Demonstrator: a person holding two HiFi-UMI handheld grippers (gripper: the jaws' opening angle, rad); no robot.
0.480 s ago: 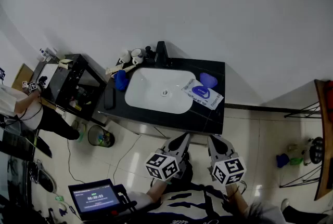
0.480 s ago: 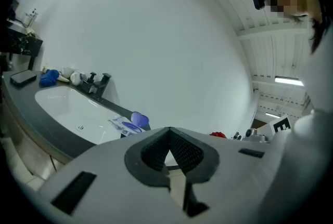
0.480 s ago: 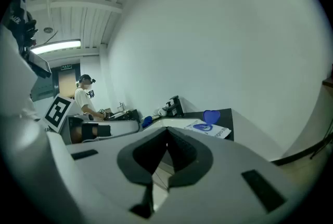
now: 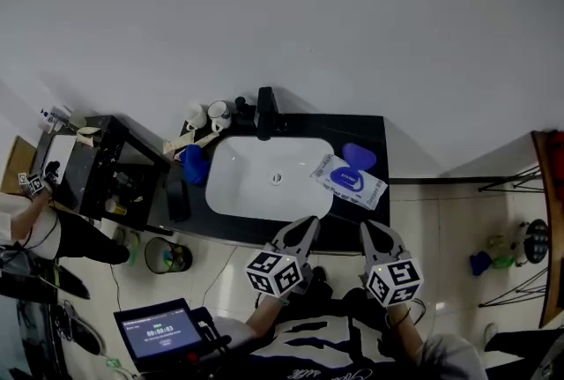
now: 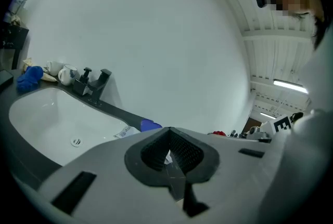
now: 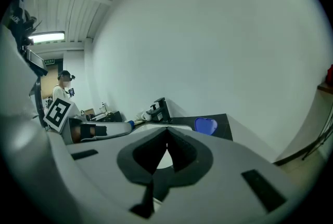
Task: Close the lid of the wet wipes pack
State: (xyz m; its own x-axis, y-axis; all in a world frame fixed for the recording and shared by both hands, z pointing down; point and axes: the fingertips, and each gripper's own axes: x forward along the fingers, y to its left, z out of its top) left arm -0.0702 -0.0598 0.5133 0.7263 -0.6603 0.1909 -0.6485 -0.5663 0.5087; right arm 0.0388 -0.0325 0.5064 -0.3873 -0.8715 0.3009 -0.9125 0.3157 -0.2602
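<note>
The wet wipes pack (image 4: pixel 344 182) lies flat on the black countertop (image 4: pixel 374 133), right of the sink. Its blue lid (image 4: pixel 359 156) is flipped open toward the wall. In the left gripper view the blue lid (image 5: pixel 150 125) peeks over my jaws, and the right gripper view shows the blue lid (image 6: pixel 205 125) on the counter ahead. My left gripper (image 4: pixel 307 224) and right gripper (image 4: pixel 367 228) hover side by side at the counter's front edge, short of the pack. Both are shut and hold nothing. The left gripper (image 5: pixel 167 130) and right gripper (image 6: pixel 166 130) have their jaws pressed tip to tip.
A white sink (image 4: pixel 256 184) with a black faucet (image 4: pixel 264 112) fills the counter's middle. Cups (image 4: pixel 204 115) and a blue cloth (image 4: pixel 192 163) sit at its left. A black cabinet (image 4: pixel 101 167), a bin (image 4: pixel 167 257), a tablet (image 4: pixel 159 332) and a person (image 4: pixel 31 224) are further left.
The counter has come closer. Both grippers have moved forward and now overlap its front edge, still shut. The pack has not moved.
</note>
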